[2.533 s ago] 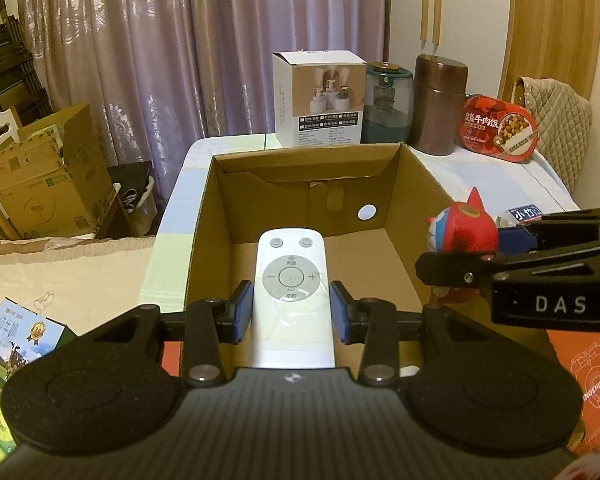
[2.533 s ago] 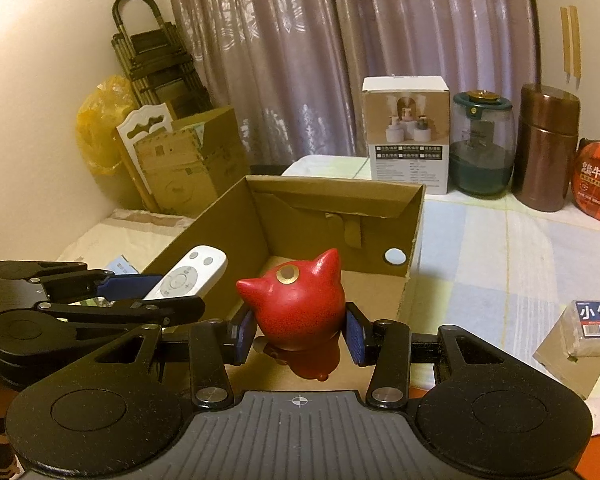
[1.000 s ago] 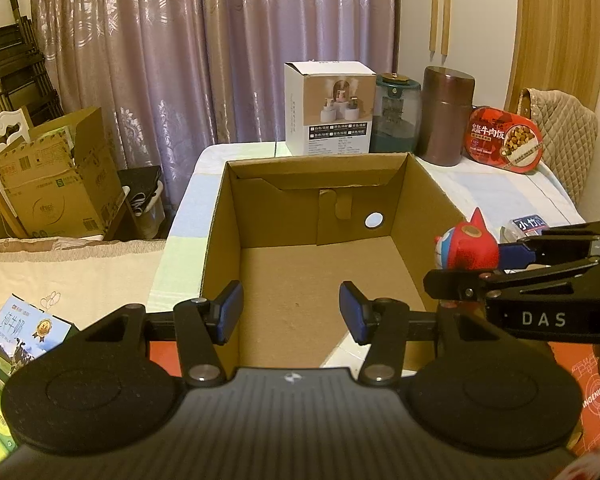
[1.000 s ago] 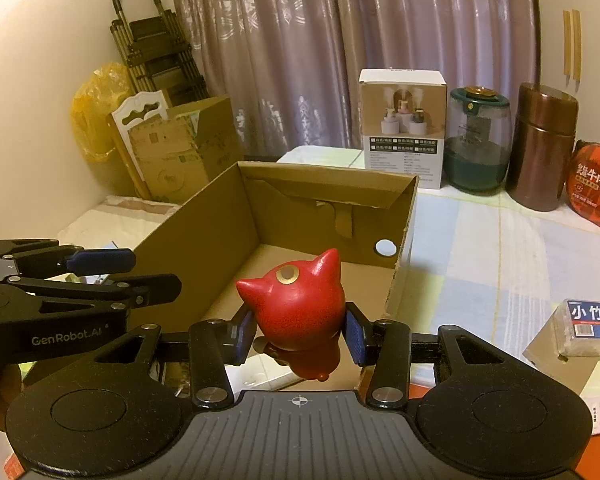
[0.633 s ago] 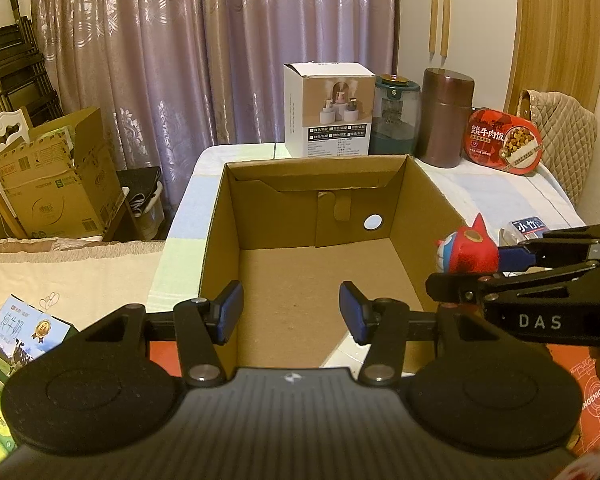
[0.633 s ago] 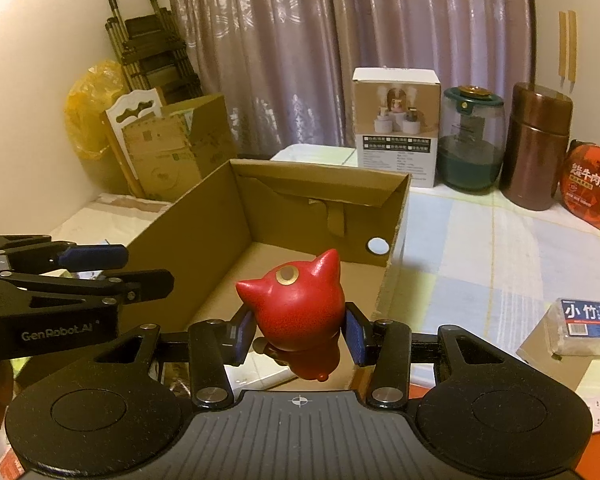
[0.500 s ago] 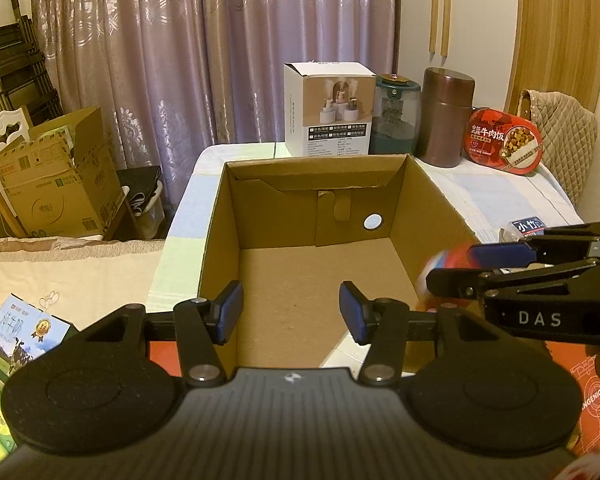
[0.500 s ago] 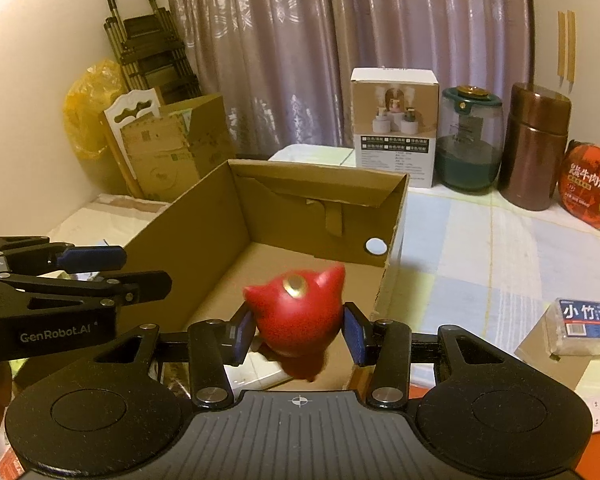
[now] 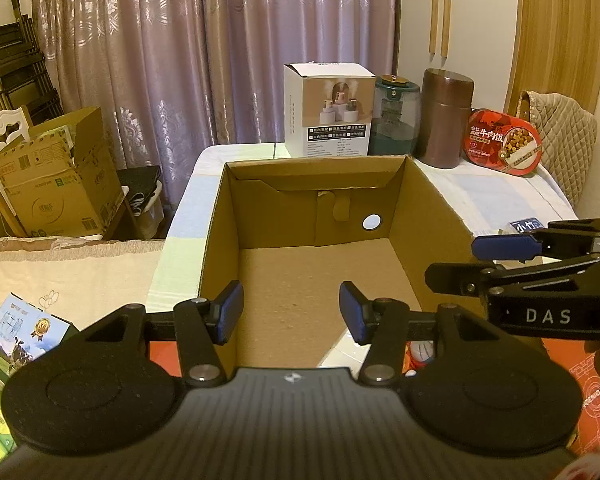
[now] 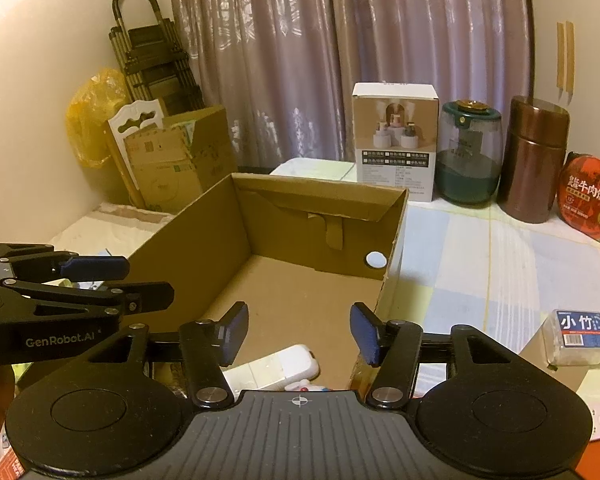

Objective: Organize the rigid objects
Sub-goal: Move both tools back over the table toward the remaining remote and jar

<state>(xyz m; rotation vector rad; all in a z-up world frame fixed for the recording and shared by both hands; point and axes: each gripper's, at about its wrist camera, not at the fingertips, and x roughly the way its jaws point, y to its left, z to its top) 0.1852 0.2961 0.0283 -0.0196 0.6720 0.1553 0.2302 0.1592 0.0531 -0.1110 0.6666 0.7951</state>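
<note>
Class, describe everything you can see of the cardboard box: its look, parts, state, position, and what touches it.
The cardboard box is plain brown corrugated card, open-topped, upright on the pale checked cloth. Its far wall has a folded-in flap, a tab and a round hole showing white. Most of its floor is bare; near the front lie a white remote and part of a red toy. Both grippers hover at its near end with open jaws, touching nothing.
</note>
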